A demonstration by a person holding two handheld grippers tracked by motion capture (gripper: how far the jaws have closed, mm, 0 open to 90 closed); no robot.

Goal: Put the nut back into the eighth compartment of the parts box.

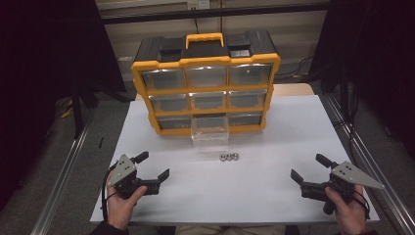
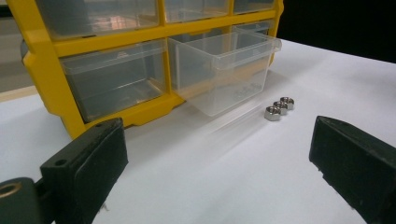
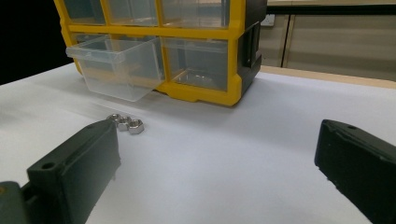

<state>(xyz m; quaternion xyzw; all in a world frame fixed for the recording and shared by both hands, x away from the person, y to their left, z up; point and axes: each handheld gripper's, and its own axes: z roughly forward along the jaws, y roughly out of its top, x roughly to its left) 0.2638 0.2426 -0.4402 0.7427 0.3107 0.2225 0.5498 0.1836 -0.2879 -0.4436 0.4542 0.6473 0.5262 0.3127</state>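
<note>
High view. A yellow organizer [image 1: 205, 93] with three rows of three clear drawers stands at the far middle of the white desk [image 1: 274, 191]. The bottom-middle drawer [image 1: 210, 131] is pulled out toward the person, its open top exposed; this likely prepares it to receive parts. Three nuts [image 1: 228, 156] lie in a short row on the desk just in front of that drawer, apart from it. The left claw [image 1: 154, 166] rests at the near left of the desk, held in the left hand [image 1: 120, 200], jaws spread and empty. The right claw [image 1: 309, 169] rests at the near right, held in the right hand [image 1: 345, 210], jaws spread and empty. Both claws point inward toward the nuts and are well apart from them, one on each side, so either can be the one to reach in.

Left gripper view. The two black jaws stand wide apart with nothing between them. Beyond them, the nuts [image 2: 279, 107] lie touching one another in a line, near the front corner of the open drawer [image 2: 224, 70]. The organizer [image 2: 56, 79] frame sits behind.

Right gripper view. The jaws are again wide apart and empty. The nuts [image 3: 126, 123] appear just past the left jaw, on bare desk [image 3: 224, 158]. The drawer [image 3: 114, 65] projects from the organizer [image 3: 219, 56] above them. The judged step in hand: approach one nut for a pinch.
</note>
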